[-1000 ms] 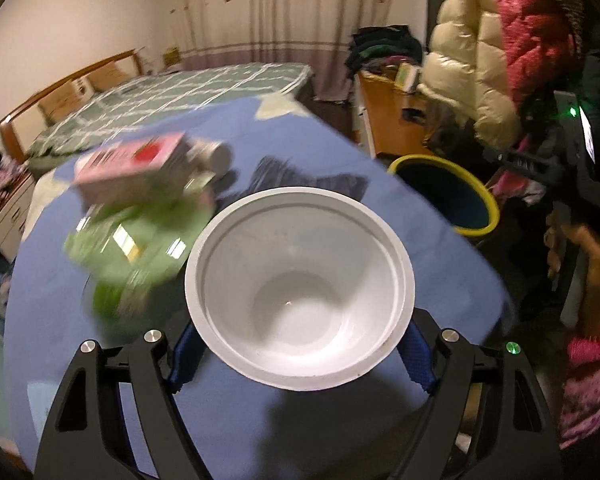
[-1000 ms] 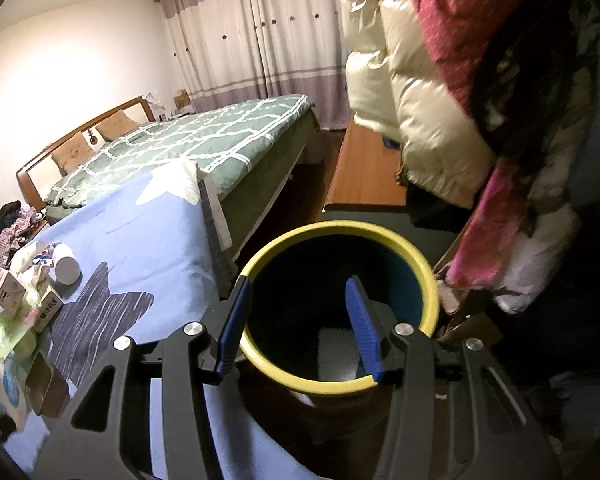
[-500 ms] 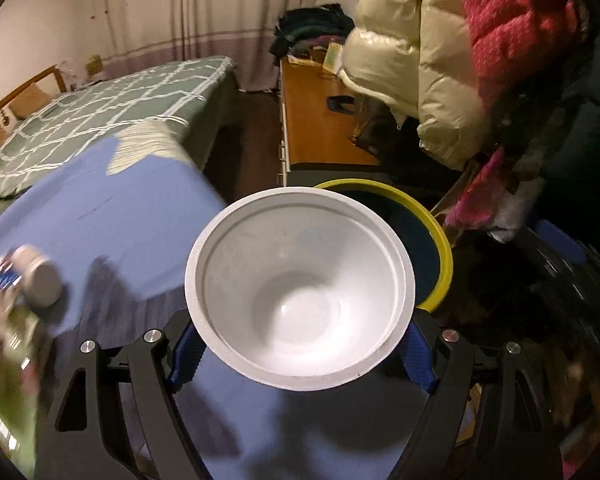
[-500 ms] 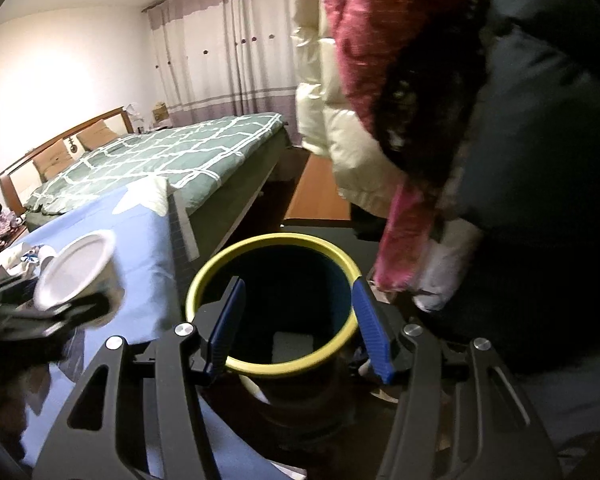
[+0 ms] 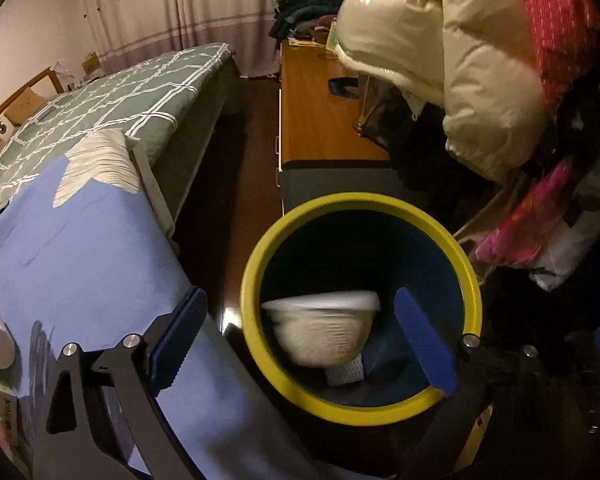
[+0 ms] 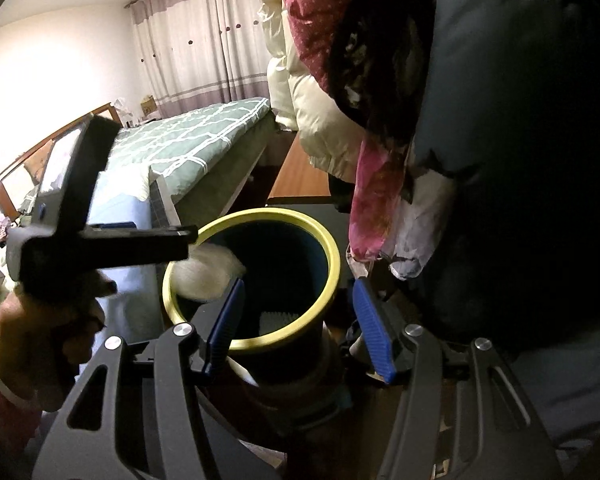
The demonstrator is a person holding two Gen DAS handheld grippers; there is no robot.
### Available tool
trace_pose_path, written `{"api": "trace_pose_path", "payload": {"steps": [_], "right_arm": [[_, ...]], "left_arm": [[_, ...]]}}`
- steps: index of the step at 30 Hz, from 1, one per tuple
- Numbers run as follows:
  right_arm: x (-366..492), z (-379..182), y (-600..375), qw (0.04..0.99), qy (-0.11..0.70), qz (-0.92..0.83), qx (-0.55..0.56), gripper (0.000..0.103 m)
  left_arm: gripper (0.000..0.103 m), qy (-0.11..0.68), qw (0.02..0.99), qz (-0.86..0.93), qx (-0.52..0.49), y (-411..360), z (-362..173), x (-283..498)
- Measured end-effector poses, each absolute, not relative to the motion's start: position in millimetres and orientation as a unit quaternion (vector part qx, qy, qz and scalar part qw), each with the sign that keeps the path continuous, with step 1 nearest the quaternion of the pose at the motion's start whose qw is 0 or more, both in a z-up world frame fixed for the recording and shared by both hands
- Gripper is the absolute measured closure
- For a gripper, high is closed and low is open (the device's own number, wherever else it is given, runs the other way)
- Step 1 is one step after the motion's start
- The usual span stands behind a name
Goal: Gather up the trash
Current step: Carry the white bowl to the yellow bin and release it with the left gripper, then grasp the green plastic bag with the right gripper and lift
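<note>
Hovering over the yellow-rimmed dark round bin (image 5: 256, 276), my left gripper (image 5: 300, 338) has its blue fingers spread apart with nothing between them. Below them, a blurred white plastic bowl (image 5: 320, 330) lies inside the bin's mouth. My right gripper (image 6: 298, 320), fingers likewise apart, faces the same bin beside the blue-covered table (image 5: 100, 264).

Both wrist views look steeply down into the yellow-rimmed bin (image 5: 470, 268) from close by. The left view sits over the bin's table-side edge, facing the wooden cabinet (image 5: 320, 112) beyond it. The right view sits nearer the bin's (image 6: 332, 256) coat side, facing the bed (image 6: 196, 136). Both share the bin.
</note>
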State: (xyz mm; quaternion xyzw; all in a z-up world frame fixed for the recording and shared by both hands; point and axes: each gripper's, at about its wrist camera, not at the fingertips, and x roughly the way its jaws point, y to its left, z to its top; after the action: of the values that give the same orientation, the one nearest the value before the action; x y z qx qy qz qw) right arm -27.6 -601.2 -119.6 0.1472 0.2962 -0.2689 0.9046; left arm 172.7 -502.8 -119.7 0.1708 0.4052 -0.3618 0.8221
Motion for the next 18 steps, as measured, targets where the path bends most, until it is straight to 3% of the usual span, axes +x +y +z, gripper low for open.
{"api": "trace_pose_path", "payload": {"steps": [6, 18], "right_arm": [[-18, -126, -587, 0.909, 0.306, -0.245, 0.14, 0.048], [43, -117, -480, 0.936, 0.328, -0.103, 0.08, 0.047]], "left_arm": [[0.008, 0.388, 0.841, -0.35, 0.137, -435, -86, 158], [0.005, 0.309, 0.929, -0.191, 0.069, -182, -27, 104]]}}
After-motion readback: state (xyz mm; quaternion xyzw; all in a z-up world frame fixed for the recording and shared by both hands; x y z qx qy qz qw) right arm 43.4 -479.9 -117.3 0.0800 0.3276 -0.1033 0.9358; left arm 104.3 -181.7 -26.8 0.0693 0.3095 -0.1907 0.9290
